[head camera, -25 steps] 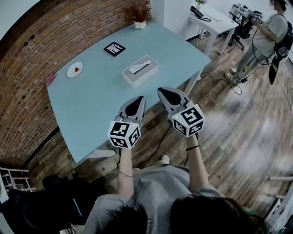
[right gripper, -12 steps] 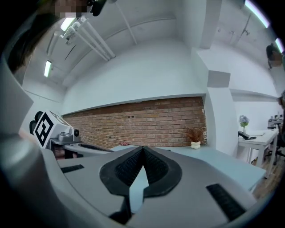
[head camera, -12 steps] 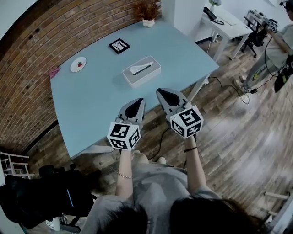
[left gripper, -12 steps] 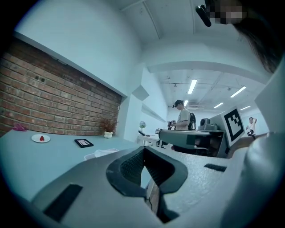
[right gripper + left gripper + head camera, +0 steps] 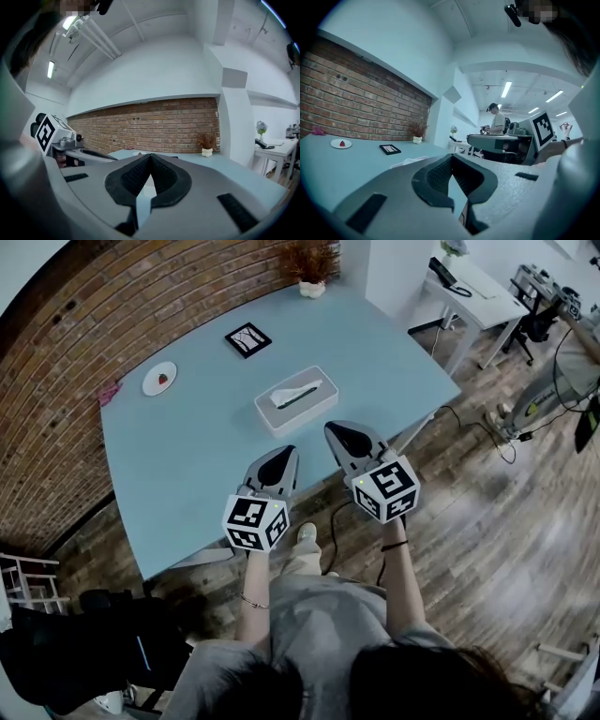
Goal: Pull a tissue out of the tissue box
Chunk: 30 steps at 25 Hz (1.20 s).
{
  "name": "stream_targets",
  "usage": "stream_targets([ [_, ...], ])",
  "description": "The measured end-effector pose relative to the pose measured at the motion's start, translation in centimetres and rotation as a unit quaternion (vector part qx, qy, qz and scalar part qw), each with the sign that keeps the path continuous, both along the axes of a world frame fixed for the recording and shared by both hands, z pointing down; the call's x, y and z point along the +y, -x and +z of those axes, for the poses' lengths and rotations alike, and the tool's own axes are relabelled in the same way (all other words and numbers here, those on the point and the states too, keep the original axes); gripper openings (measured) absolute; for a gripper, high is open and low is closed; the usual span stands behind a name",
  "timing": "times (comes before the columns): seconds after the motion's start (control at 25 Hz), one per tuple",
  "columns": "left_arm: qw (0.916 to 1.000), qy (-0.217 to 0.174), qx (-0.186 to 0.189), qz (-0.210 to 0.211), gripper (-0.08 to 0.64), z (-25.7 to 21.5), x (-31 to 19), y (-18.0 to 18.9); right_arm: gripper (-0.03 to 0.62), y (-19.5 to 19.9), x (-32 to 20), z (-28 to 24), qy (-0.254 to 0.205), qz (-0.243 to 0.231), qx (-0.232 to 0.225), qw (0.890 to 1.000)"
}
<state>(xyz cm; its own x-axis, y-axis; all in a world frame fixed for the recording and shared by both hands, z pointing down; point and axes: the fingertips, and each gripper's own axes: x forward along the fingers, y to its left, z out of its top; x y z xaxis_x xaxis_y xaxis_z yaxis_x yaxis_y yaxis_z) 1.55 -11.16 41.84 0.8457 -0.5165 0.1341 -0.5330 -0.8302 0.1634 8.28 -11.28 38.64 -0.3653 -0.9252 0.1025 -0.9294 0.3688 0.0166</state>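
Note:
A white tissue box (image 5: 296, 399) lies on the light blue table (image 5: 187, 456), with a white tissue (image 5: 292, 392) poking from its slot. In the left gripper view the tissue (image 5: 408, 161) peeks over the jaws. My left gripper (image 5: 285, 455) hovers over the table's near edge, short of the box, jaws shut and empty. My right gripper (image 5: 339, 431) is beside it, just right of the box's near side, also shut with nothing held. Both point level toward the table's far side. In each gripper view the tips meet: left gripper (image 5: 451, 159), right gripper (image 5: 150, 158).
A small white plate (image 5: 158, 379) with a red item, a black framed card (image 5: 247, 339) and a potted plant (image 5: 309, 261) stand on the far part of the table, by a brick wall. A white desk (image 5: 473, 292) and a person (image 5: 572, 352) are at the right, over wooden floor.
Both grippers have come a little closer to the table and lower; the table and box now sit slightly nearer them in the head view. Jaws stayed shut.

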Motion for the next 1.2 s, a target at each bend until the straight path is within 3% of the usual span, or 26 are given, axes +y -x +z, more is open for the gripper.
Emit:
stream_targets([
  [0.56,0.9992,0.037,-0.014,0.009,0.003,2.7,-9.7,-0.8,-0.002,0.3,-10.2,1.7,0.039,-0.036,0.027,0.998],
  [0.84,0.9982,0.057,-0.011,0.014,0.003,4.1,-12.9,-1.3,-0.002,-0.8,-13.7,2.9,0.062,-0.042,0.075,0.994],
  [1.0,0.9974,0.069,-0.019,-0.003,0.003,4.8,-13.9,-1.9,-0.002,-1.8,-15.2,4.3,0.086,-0.067,0.101,0.989],
  [1.2,0.9953,0.08,-0.026,-0.047,0.003,5.4,-15.7,-2.2,-0.002,-1.9,-17.4,6.0,0.125,-0.131,0.141,0.973],
])
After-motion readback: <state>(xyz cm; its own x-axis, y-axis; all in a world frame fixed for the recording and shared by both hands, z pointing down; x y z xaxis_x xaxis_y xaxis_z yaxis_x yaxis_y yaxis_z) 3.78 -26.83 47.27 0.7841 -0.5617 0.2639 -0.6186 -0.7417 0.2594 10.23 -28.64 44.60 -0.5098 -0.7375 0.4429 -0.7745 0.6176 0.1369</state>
